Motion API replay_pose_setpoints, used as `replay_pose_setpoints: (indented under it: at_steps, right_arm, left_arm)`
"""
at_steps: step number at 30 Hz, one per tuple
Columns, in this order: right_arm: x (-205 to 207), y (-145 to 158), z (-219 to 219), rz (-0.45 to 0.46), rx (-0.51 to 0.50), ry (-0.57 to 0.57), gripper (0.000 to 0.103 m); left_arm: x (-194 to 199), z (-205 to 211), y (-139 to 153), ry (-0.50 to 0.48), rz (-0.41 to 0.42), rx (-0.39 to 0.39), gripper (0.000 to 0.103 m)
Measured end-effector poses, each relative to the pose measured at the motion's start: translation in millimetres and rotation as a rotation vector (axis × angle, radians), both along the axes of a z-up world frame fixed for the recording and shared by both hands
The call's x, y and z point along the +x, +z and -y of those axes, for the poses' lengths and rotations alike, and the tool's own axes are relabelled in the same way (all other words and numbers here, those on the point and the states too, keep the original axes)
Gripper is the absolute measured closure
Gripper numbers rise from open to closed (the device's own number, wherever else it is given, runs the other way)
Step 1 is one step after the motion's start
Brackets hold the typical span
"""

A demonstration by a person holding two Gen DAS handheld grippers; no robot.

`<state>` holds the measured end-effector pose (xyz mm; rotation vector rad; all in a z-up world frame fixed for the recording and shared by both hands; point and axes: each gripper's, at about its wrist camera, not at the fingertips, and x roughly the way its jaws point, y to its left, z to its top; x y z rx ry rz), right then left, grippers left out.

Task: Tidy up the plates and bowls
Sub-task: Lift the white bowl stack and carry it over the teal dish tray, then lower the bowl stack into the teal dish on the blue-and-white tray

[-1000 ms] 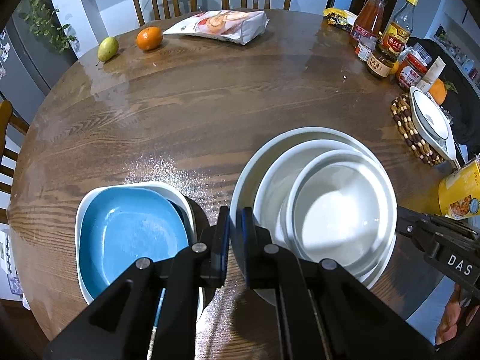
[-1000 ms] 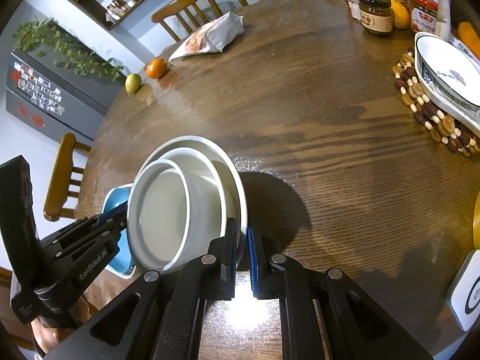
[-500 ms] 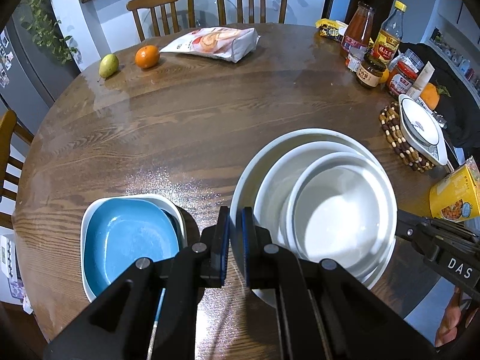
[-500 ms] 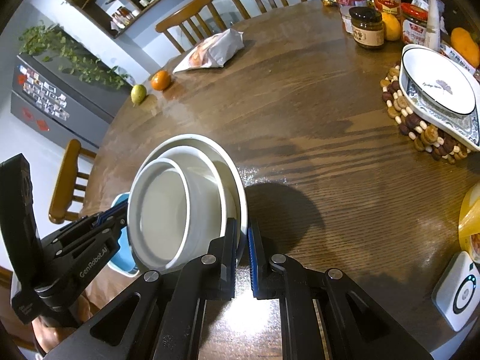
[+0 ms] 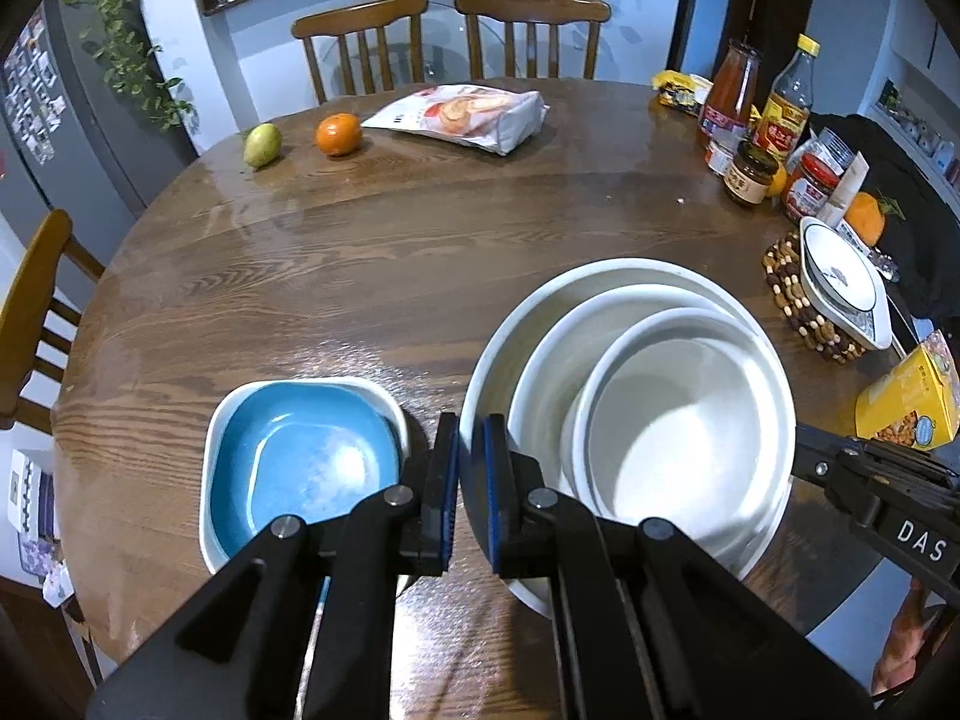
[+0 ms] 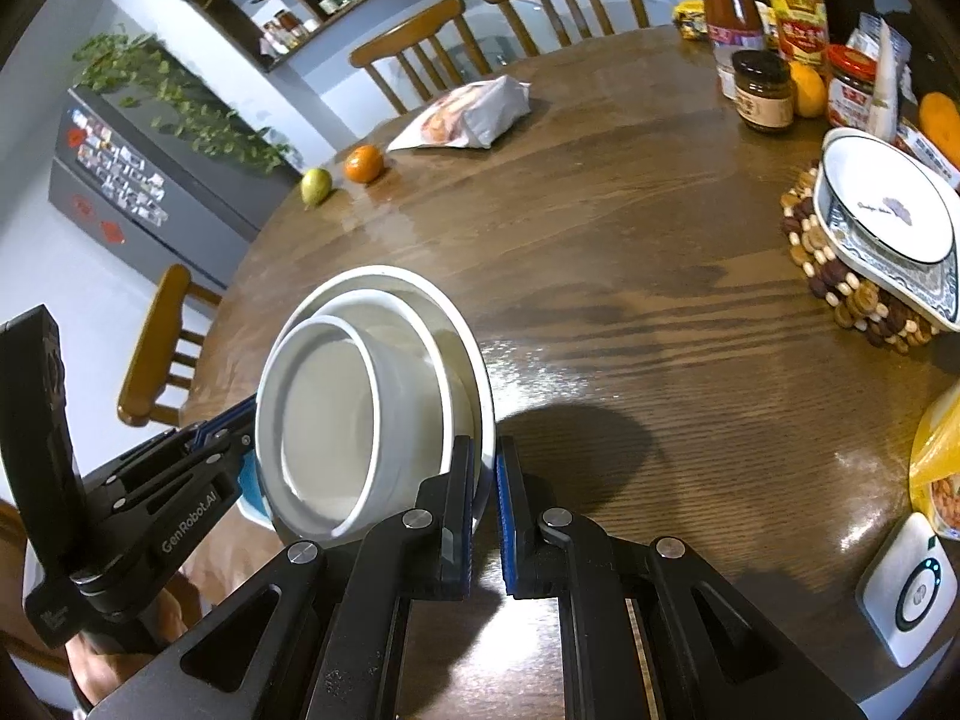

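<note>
The stack of white dishes [image 5: 654, 420] consists of a wide plate carrying a shallower dish and, innermost, a bowl [image 6: 336, 420]. It is held at two opposite edges of the wide plate's rim. The left gripper [image 5: 471, 480] has its blue-padded jaws pressed together on the rim at the stack's left edge, with only the thickness of the rim between the pads. The right gripper [image 6: 487, 510] pinches the same rim at the stack's right edge, its jaws likewise nearly closed on it. Both grippers point steeply downward toward the round wooden table [image 5: 372, 252], and each tool body appears at the border of the other wrist view. The shadow [image 6: 576, 444] cast just right of the stack on the table suggests the stack is clear of the surface. The stack sits tilted in the right wrist view, its open side turned toward the left gripper. Just left of the stack, a blue square dish [image 5: 300, 468] rests nested in a white square dish on the table. Well beyond the stack, a patterned dish [image 6: 888, 228] lies on a beaded trivet near the table's right edge.
</note>
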<state>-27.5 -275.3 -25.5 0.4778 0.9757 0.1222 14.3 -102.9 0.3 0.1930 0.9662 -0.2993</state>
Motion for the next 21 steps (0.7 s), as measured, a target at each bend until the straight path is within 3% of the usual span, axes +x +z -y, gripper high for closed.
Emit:
replay_pose_setpoints:
  at_steps: [21]
  right_arm:
    - [30,7,-71,-0.005,-0.019,0.09,0.092]
  left_arm:
    - [19,-76,7,0.081,-0.006,-0.013,0.1]
